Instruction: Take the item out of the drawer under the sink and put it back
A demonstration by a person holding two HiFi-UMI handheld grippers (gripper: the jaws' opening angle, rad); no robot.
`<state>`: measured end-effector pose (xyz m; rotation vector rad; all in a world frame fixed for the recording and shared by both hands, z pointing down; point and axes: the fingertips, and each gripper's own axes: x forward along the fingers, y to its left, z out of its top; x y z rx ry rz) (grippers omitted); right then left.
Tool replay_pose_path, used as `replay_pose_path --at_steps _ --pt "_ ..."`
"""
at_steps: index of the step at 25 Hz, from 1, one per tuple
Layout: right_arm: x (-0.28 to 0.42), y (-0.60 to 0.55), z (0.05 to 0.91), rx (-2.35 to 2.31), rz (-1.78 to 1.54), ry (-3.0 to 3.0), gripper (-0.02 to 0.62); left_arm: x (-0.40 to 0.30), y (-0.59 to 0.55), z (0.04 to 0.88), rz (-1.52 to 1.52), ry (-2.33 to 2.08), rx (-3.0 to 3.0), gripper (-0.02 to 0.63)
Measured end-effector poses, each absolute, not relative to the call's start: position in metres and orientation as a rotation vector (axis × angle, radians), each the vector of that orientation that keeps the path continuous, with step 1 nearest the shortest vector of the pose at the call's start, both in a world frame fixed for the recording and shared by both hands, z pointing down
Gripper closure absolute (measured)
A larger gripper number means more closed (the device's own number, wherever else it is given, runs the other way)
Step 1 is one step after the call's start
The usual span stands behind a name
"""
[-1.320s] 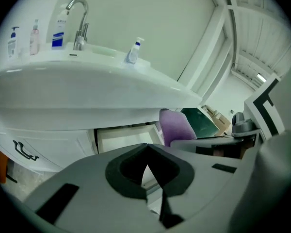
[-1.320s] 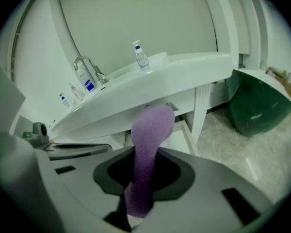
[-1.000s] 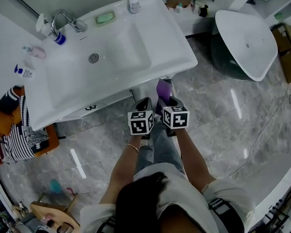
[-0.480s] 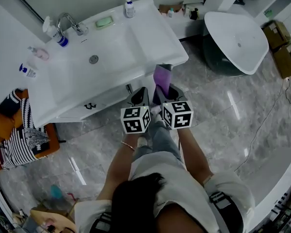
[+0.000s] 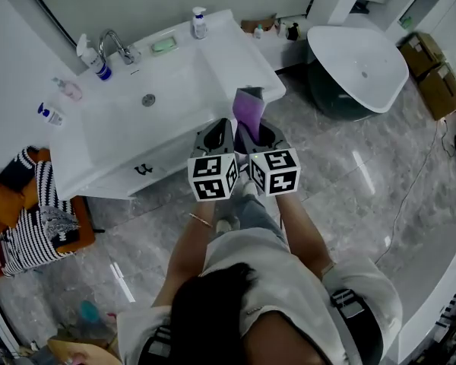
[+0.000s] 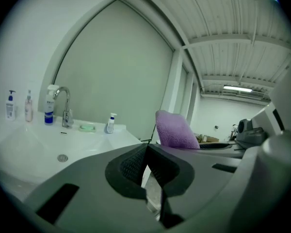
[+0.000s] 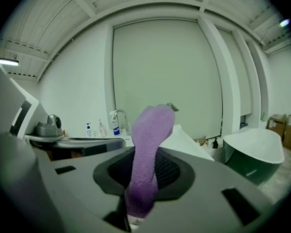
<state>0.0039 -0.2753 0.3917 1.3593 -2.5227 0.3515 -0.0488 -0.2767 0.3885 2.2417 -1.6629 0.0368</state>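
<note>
While a person stands at the sink [image 5: 129, 139], the right gripper [image 5: 252, 133] clamps a purple cloth [image 5: 249, 109], which stands upright beside the sink's front corner. The left gripper [image 6: 146, 150], just beside it, has its jaws together on nothing.

Hair: dark [image 5: 213, 310].
Top: white short-sleeved shirt [image 5: 277, 280], dark striped bands [image 5: 348, 307] at the sleeves.
Legs: light blue jeans [image 5: 249, 213].
Wrist: thin bracelet [image 5: 201, 220].
Left gripper [image 6: 146, 147]: grey shell, dark ribbed pads, cube [image 5: 211, 177] with black-and-white square markers.
Right gripper [image 7: 145, 154]: same grey shell, same marker cube [image 5: 275, 172].
</note>
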Motion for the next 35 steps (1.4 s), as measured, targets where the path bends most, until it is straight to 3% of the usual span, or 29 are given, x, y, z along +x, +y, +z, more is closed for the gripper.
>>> replay_pose_path --at_steps 35 --pt "-0.006 -0.251 0.371 1.396 0.172 -2.522 0.497 -0.058 -0.248 0.380 0.120 -1.742 2.330 0.603"
